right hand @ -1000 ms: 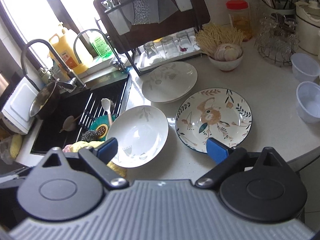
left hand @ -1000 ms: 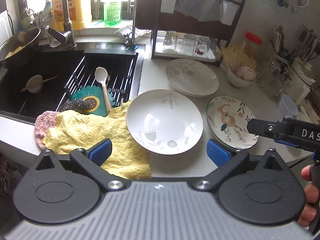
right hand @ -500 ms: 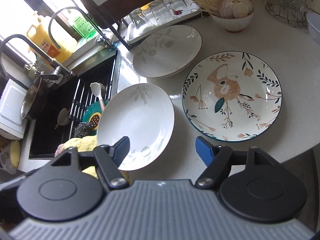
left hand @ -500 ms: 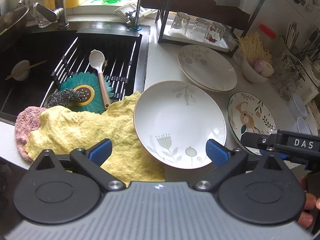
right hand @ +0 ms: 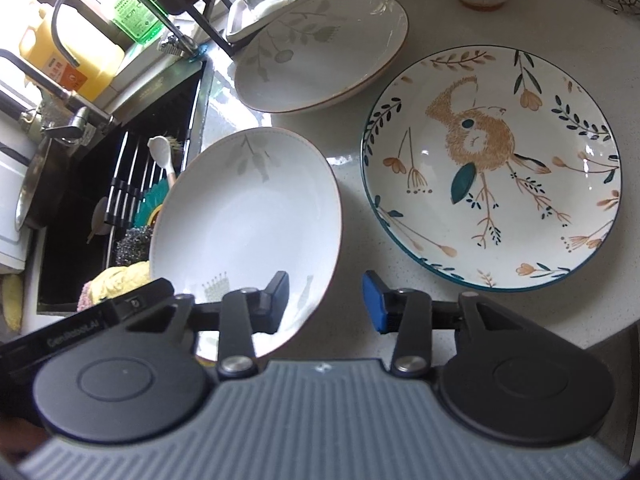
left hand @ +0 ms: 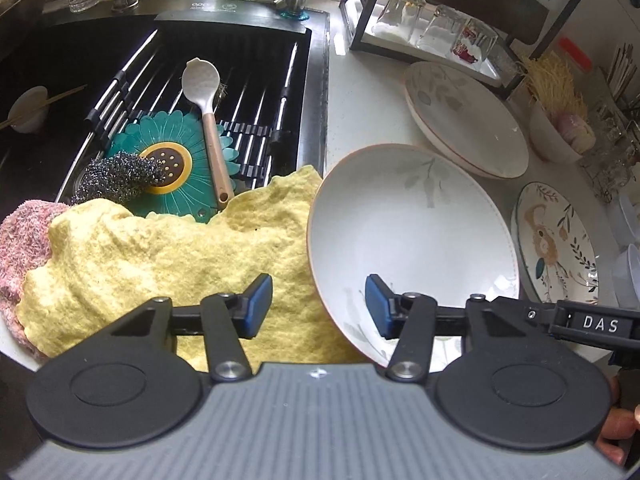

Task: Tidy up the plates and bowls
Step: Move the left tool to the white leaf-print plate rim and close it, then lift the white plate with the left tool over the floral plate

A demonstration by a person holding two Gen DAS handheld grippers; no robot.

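A white deep plate [left hand: 412, 236] with a grey leaf print sits on the counter, its left rim on a yellow cloth [left hand: 168, 268]; it also shows in the right wrist view [right hand: 248, 216]. My left gripper [left hand: 319, 306] is open and straddles its near left rim. My right gripper [right hand: 325, 302] is open and straddles its near right rim. A stack of similar white plates [right hand: 320, 50] lies behind. A plate with a bird picture [right hand: 492, 184] lies to the right.
The black sink [left hand: 120, 80] at left holds a roll-up rack, a white ladle [left hand: 206, 108], a teal flower mat and a steel scourer. A dark rack with upturned glasses [left hand: 436, 28] stands behind. A bowl of garlic [left hand: 560, 136] and plastic cups sit at right.
Both grippers have moved forward and down to the near rim of the white plate. Their fingers have narrowed and now stand on either side of its edge.
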